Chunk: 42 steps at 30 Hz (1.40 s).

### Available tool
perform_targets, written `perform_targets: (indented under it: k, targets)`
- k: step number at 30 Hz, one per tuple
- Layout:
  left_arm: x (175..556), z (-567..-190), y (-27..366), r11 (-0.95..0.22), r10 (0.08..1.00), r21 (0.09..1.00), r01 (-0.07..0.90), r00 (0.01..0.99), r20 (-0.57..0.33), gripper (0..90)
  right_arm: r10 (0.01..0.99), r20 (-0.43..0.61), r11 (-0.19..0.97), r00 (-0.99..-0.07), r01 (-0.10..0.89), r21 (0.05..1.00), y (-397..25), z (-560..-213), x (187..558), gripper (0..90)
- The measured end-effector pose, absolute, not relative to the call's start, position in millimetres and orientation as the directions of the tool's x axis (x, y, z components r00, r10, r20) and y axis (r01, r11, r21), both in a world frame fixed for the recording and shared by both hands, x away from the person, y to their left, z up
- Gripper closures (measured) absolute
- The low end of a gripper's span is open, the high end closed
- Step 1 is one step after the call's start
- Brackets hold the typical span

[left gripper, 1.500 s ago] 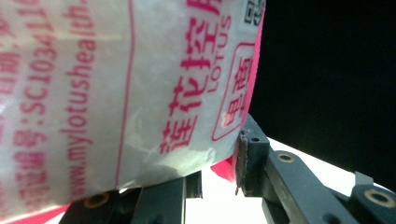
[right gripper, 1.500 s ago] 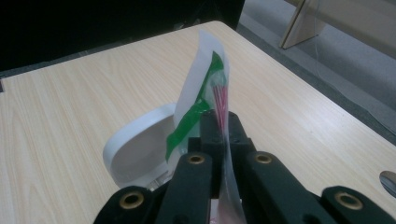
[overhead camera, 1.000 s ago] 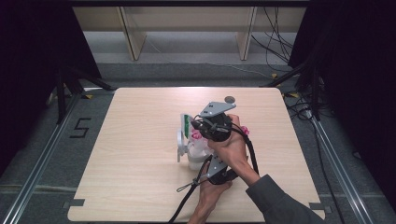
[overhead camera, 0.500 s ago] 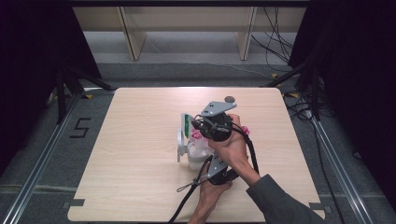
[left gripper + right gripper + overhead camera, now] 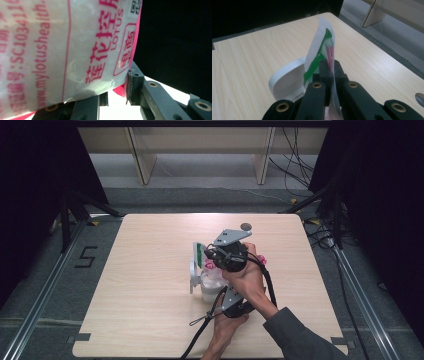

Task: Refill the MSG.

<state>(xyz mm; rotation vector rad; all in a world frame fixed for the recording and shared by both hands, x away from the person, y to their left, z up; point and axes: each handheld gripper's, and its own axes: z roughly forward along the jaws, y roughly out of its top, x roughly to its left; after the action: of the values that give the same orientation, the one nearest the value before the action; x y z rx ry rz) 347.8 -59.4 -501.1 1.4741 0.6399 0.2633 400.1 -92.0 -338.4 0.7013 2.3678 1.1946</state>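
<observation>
High view: both grippers meet at mid-table [image 5: 150, 320] over a white plastic jug [image 5: 196, 279]. Left gripper view: the left gripper [image 5: 117, 96], jaws clenched, pinches a crinkled red-printed packet [image 5: 62, 50]. Right gripper view: the right gripper [image 5: 329, 75] clamps a thin green-and-white sachet [image 5: 322, 47].

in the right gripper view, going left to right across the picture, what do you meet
white container lid → green-striped packet pinched upright in the right tongs → bare wooden table → grey floor
</observation>
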Motion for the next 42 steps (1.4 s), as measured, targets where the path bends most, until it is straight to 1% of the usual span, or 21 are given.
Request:
perform_targets:
  k: [3,7,9,10,11,14,17,18,20,22,27,30,31,32,36,37,38,39,40,41,42]
  targets:
    - [348.2,-500.6,-58.9,0.106,0.539,0.972,0.210,0.809,-0.233,74.9,0.599,-0.106,0.494,-0.794,0.262,0.829,-92.7,-337.2,399.9,90.0]
    - [347.9,-501.4,-59.8,0.109,0.535,0.970,0.217,0.810,-0.241,74.9,0.590,-0.126,0.516,-0.797,0.252,0.819,-91.9,-338.9,401.2,90.0]
    - [348.4,-500.8,-59.4,0.117,0.528,0.968,0.223,0.811,-0.251,74.9,0.612,-0.099,0.492,-0.785,0.279,0.825,-91.3,-338.8,399.9,90.0]
    - [346.3,-499.6,-64.3,0.192,0.494,0.949,0.248,0.811,-0.312,74.9,0.610,-0.104,0.492,-0.786,0.273,0.827,-91.1,-339.1,400.3,90.0]
    - [347.6,-500.1,-60.0,0.131,0.514,0.964,0.233,0.815,-0.266,74.9,0.592,-0.121,0.512,-0.797,0.256,0.820,-91.4,-339.0,401.4,90.0]
    - [347.5,-499.6,-60.0,0.135,0.515,0.963,0.232,0.814,-0.268,74.8,0.592,-0.123,0.518,-0.797,0.259,0.815,-90.1,-339.1,401.4,90.0]
    - [347.4,-499.8,-61.3,0.150,0.512,0.961,0.233,0.813,-0.277,74.8,0.601,-0.102,0.510,-0.792,0.282,0.813,-89.0,-338.7,400.1,90.0]
    - [347.2,-499.8,-60.9,0.147,0.513,0.961,0.233,0.813,-0.275,74.8,0.593,-0.121,0.519,-0.796,0.263,0.813,-89.7,-338.6,402.0,90.0]
    - [347.7,-499.8,-60.6,0.145,0.516,0.962,0.230,0.812,-0.272,74.8,0.607,-0.114,0.503,-0.787,0.270,0.821,-89.2,-338.9,401.9,90.0]
    - [348.9,-500.0,-59.5,0.135,0.527,0.967,0.217,0.811,-0.256,74.9,0.593,-0.114,0.516,-0.797,0.268,0.814,-88.6,-337.7,401.8,90.0]
    - [348.9,-499.9,-59.6,0.136,0.529,0.967,0.216,0.810,-0.255,74.9,0.594,-0.124,0.515,-0.795,0.257,0.818,-88.1,-337.6,402.3,90.0]
    - [349.1,-500.7,-58.4,0.113,0.530,0.971,0.211,0.814,-0.238,74.9,0.602,-0.115,0.519,-0.790,0.278,0.808,-86.9,-338.6,400.7,90.0]
    - [349.2,-500.6,-58.1,0.111,0.531,0.972,0.209,0.814,-0.235,74.9,0.594,-0.124,0.527,-0.795,0.267,0.807,-87.0,-338.7,401.5,90.0]
    - [350.8,-499.9,-55.6,0.096,0.567,0.980,0.172,0.800,-0.196,74.9,0.598,-0.114,0.520,-0.794,0.276,0.808,-87.6,-337.7,401.2,90.0]
    - [350.6,-499.7,-55.8,0.097,0.564,0.980,0.174,0.802,-0.198,74.9,0.605,-0.113,0.508,-0.788,0.272,0.817,-87.9,-337.6,401.0,90.0]
    - [351.0,-500.1,-55.0,0.081,0.564,0.982,0.172,0.804,-0.187,74.9,0.594,-0.123,0.516,-0.795,0.260,0.816,-87.9,-338.3,402.1,90.0]
    - [351.0,-500.2,-55.1,0.082,0.564,0.981,0.173,0.804,-0.189,74.9,0.588,-0.131,0.529,-0.798,0.256,0.809,-87.9,-339.2,402.7,90.0]
    - [348.9,-499.7,-62.3,0.179,0.546,0.964,0.198,0.795,-0.265,74.9,0.591,-0.125,0.529,-0.797,0.266,0.806,-87.3,-340.0,402.0,90.0]
    - [349.0,-499.7,-62.4,0.181,0.546,0.964,0.197,0.795,-0.265,74.9,0.593,-0.111,0.529,-0.797,0.283,0.800,-86.8,-339.6,400.7,90.0]
    - [351.1,-500.1,-55.3,0.083,0.562,0.981,0.174,0.805,-0.190,74.9,0.586,-0.126,0.533,-0.801,0.264,0.804,-87.0,-339.2,402.0,90.0]
    - [350.7,-499.7,-55.8,0.098,0.563,0.980,0.173,0.802,-0.198,74.9,0.586,-0.130,0.532,-0.800,0.259,0.806,-87.7,-338.4,402.4,90.0]
